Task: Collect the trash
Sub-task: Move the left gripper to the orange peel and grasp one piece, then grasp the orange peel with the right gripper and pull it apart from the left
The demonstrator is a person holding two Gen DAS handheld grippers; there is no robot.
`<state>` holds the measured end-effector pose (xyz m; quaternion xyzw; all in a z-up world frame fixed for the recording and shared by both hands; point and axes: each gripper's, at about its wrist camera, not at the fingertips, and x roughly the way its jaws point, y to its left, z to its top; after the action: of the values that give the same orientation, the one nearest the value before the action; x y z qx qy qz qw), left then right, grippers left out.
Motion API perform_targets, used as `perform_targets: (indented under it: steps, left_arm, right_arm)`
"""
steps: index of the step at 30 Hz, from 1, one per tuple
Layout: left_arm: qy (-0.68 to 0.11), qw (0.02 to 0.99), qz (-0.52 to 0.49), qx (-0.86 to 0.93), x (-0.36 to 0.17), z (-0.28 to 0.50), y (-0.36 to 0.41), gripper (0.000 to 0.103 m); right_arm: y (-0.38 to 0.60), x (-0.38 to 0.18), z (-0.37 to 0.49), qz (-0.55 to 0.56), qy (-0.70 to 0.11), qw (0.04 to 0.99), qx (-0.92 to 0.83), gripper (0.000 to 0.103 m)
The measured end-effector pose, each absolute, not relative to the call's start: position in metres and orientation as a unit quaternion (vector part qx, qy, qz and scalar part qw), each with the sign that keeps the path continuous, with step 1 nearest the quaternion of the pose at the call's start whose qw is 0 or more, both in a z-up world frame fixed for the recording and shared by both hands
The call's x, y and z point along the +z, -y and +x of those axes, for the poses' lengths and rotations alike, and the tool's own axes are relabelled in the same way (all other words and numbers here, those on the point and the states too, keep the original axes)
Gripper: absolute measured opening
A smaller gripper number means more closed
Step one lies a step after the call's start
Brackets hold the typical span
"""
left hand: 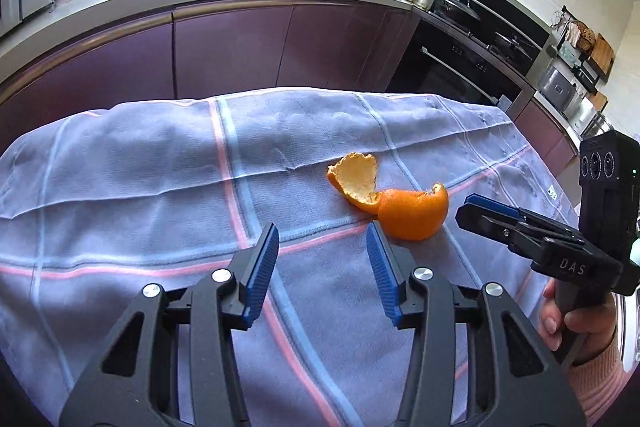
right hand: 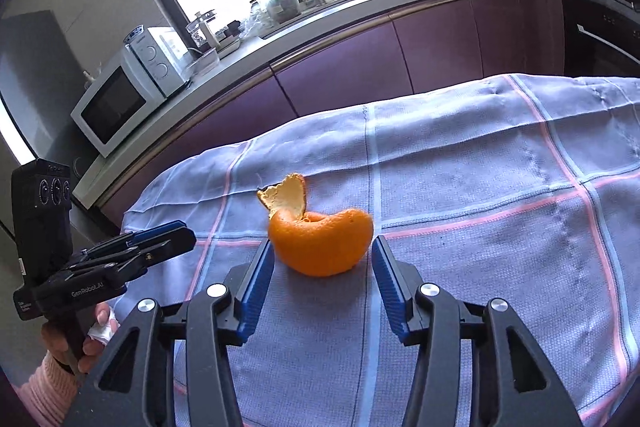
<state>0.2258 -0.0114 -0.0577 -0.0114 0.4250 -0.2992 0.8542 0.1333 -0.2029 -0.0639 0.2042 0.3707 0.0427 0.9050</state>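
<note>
A kitchen with purple cabinets and a cluttered counter runs behind a table under a checked cloth (left hand: 160,163). From the left wrist, the left gripper (left hand: 323,247) hangs over bare cloth with its blue pads apart and nothing between them; the orange peel (left hand: 400,203) lies just ahead and to the right of its right finger, not touching. The right gripper (left hand: 476,209) comes in from the right edge, its tips near the peel, held by a hand (left hand: 576,323) in a pink sleeve. From the right wrist, the right gripper (right hand: 323,259) stands spread, its fingers flanking the peel (right hand: 320,243), whose rounded body sits just ahead of the tips; the pads do not seem to press it, so it is not yet gripped. The left gripper (right hand: 176,233) shows side-on at the left, so its opening cannot be told from here. A microwave (right hand: 116,103) stands on the counter behind. No bin is visible. As I judge it, collection has barely begun: the peel still rests on the cloth, and closing, lifting and disposal all remain.
</note>
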Motion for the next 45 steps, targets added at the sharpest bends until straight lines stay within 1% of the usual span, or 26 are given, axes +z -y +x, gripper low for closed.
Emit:
perform_targets:
  steps: [5, 9, 12, 13, 14, 15, 17, 19, 20, 21, 22, 24, 27, 30, 32, 33, 34, 38, 41, 43, 44, 45]
  left_arm:
    - [-0.448, 0.839, -0.007, -0.307, -0.069, 0.249, 0.041, 0.042]
    - [-0.464, 0.830, -0.008, -0.309, -0.080, 0.263, 0.058, 0.036]
    - [-0.471, 0.828, -0.004, -0.305, -0.086, 0.269, 0.067, 0.030]
    - [-0.474, 0.826, -0.002, -0.305, -0.087, 0.271, 0.069, 0.027]
    - [-0.477, 0.824, -0.004, -0.307, -0.089, 0.272, 0.071, 0.025]
    - [-0.480, 0.821, -0.005, -0.310, -0.090, 0.273, 0.073, 0.021]
    - [-0.482, 0.819, -0.004, -0.311, -0.091, 0.275, 0.076, 0.018]
    - [-0.485, 0.816, -0.005, -0.314, -0.092, 0.275, 0.079, 0.009]
    - [-0.485, 0.816, -0.005, -0.314, -0.092, 0.275, 0.080, 0.009]
    - [-0.483, 0.817, -0.003, -0.314, -0.092, 0.274, 0.080, 0.008]
    - [-0.482, 0.818, -0.002, -0.313, -0.092, 0.273, 0.080, 0.007]
    - [-0.480, 0.820, -0.002, -0.312, -0.091, 0.271, 0.080, 0.005]
    - [-0.478, 0.821, -0.002, -0.314, -0.088, 0.267, 0.079, 0.005]
    - [-0.474, 0.821, 0.003, -0.317, -0.086, 0.262, 0.077, 0.005]
    - [-0.472, 0.822, 0.006, -0.318, -0.084, 0.260, 0.075, 0.005]
    - [-0.471, 0.822, 0.006, -0.319, -0.084, 0.259, 0.074, 0.005]
    - [-0.472, 0.822, 0.006, -0.319, -0.084, 0.258, 0.074, 0.005]
    - [-0.475, 0.822, 0.009, -0.316, -0.085, 0.259, 0.073, 0.007]
    - [-0.477, 0.822, 0.011, -0.313, -0.087, 0.260, 0.075, 0.008]
    - [-0.480, 0.818, 0.007, -0.316, -0.088, 0.263, 0.075, 0.008]
    - [-0.482, 0.817, 0.003, -0.316, -0.089, 0.263, 0.074, 0.008]
    - [-0.482, 0.817, 0.000, -0.318, -0.089, 0.263, 0.074, 0.006]
  right_arm:
    - [0.207, -0.072, 0.144, 0.224, -0.377, 0.897, 0.050, 0.050]
    - [0.209, -0.078, 0.147, 0.235, -0.382, 0.892, 0.057, 0.050]
    - [0.210, -0.080, 0.148, 0.237, -0.383, 0.891, 0.060, 0.050]
    - [0.211, -0.081, 0.149, 0.239, -0.383, 0.890, 0.062, 0.048]
    - [0.212, -0.082, 0.149, 0.241, -0.382, 0.889, 0.066, 0.045]
    - [0.213, -0.082, 0.149, 0.244, -0.382, 0.889, 0.070, 0.040]
    - [0.213, -0.082, 0.149, 0.242, -0.380, 0.889, 0.077, 0.035]
    - [0.212, -0.081, 0.147, 0.235, -0.379, 0.891, 0.082, 0.026]
    - [0.211, -0.080, 0.147, 0.233, -0.378, 0.892, 0.085, 0.024]
    - [0.211, -0.079, 0.146, 0.232, -0.377, 0.893, 0.086, 0.020]
    - [0.211, -0.079, 0.144, 0.231, -0.376, 0.893, 0.088, 0.012]
    - [0.212, -0.078, 0.142, 0.232, -0.374, 0.893, 0.093, 0.001]
    - [0.214, -0.080, 0.139, 0.236, -0.374, 0.892, 0.098, 0.001]
    - [0.219, -0.078, 0.135, 0.246, -0.365, 0.892, 0.100, 0.006]
    - [0.223, -0.078, 0.135, 0.252, -0.364, 0.892, 0.093, 0.019]
    - [0.225, -0.079, 0.137, 0.259, -0.367, 0.889, 0.091, 0.038]
    - [0.226, -0.080, 0.139, 0.264, -0.370, 0.886, 0.089, 0.049]
    - [0.221, -0.087, 0.149, 0.265, -0.383, 0.879, 0.103, 0.049]
    - [0.216, -0.090, 0.151, 0.263, -0.385, 0.877, 0.115, 0.041]
    - [0.212, -0.089, 0.150, 0.259, -0.385, 0.877, 0.124, 0.033]
    - [0.211, -0.088, 0.149, 0.255, -0.385, 0.878, 0.127, 0.031]
    - [0.209, -0.087, 0.148, 0.251, -0.385, 0.879, 0.129, 0.028]
